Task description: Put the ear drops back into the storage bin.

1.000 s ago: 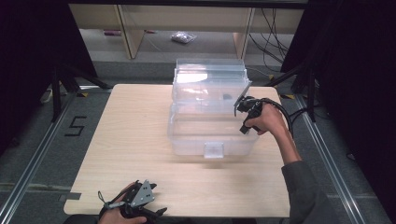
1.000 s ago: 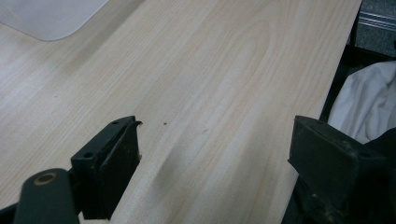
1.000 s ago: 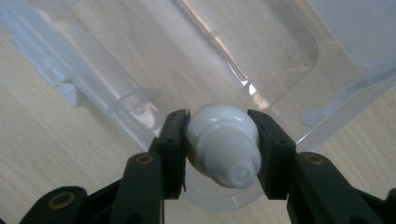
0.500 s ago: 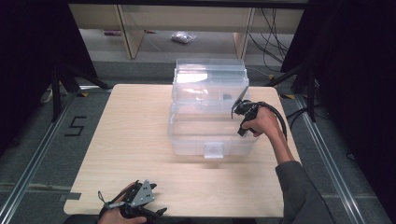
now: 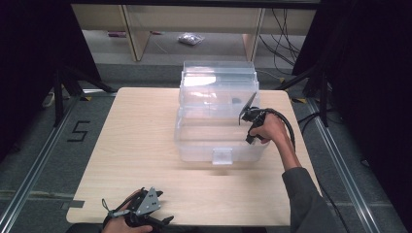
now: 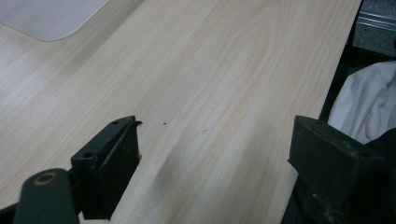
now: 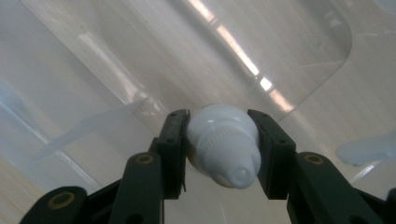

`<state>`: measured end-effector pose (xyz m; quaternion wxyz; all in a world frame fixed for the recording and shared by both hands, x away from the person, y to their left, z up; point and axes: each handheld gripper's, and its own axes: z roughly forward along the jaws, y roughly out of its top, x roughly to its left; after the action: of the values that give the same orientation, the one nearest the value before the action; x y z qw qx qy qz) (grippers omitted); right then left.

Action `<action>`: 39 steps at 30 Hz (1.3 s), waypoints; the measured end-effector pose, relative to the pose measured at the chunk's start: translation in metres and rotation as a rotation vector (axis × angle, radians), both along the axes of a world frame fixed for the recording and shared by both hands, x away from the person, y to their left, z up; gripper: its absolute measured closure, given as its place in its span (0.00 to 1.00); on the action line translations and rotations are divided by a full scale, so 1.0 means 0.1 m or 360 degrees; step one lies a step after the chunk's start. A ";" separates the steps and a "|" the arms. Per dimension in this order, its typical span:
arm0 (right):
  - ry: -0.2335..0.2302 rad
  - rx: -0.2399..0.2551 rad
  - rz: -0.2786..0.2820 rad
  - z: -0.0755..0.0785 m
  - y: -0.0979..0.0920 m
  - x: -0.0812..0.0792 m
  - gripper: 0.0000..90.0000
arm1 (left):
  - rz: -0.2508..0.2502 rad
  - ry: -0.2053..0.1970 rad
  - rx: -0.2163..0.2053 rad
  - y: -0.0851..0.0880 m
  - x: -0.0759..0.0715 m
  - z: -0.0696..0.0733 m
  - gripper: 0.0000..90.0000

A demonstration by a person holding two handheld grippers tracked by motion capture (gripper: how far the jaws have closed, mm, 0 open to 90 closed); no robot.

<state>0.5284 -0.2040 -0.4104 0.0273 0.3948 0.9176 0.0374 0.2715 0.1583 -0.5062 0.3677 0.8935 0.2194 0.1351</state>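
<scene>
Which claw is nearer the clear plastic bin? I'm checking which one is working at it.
Right. The right claw hangs over the clear plastic bin's right end, shut on a white bottle. The left claw rests open at the table's near edge, well apart from the bin.

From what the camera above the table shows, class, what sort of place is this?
Probably a lab or recording workspace, not a home: a pale wooden table stands between metal floor rails, a black number five is taped on the grey floor, and loose black cables hang behind.
</scene>
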 end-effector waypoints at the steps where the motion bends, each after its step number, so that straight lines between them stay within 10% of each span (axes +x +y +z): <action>1: 0.0002 -0.0003 0.0000 -0.01 0.00 0.01 0.67 | 0.0002 0.0001 0.0001 0.00 0.00 0.00 0.17; 6: 0.0012 0.0024 -0.0010 -0.07 -0.01 0.01 0.67 | -0.0012 -0.0019 0.0015 0.01 0.01 0.01 0.17; 7: -0.0026 0.0008 0.0107 -0.08 -0.03 0.05 0.67 | 0.0006 -0.0001 0.0004 0.00 0.00 0.00 0.17; 10: 0.0023 0.0024 -0.0026 -0.10 0.01 0.01 0.67 | 0.0008 -0.0007 0.0008 0.00 0.00 0.00 0.17; 39: 0.0022 -0.0038 0.0040 -0.24 0.05 0.08 0.66 | 0.0006 -0.0025 0.0017 0.01 0.00 0.01 0.17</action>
<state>0.5362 -0.1992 -0.4341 0.0253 0.3830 0.9231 0.0240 0.2719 0.1588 -0.5056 0.3645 0.8940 0.2175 0.1439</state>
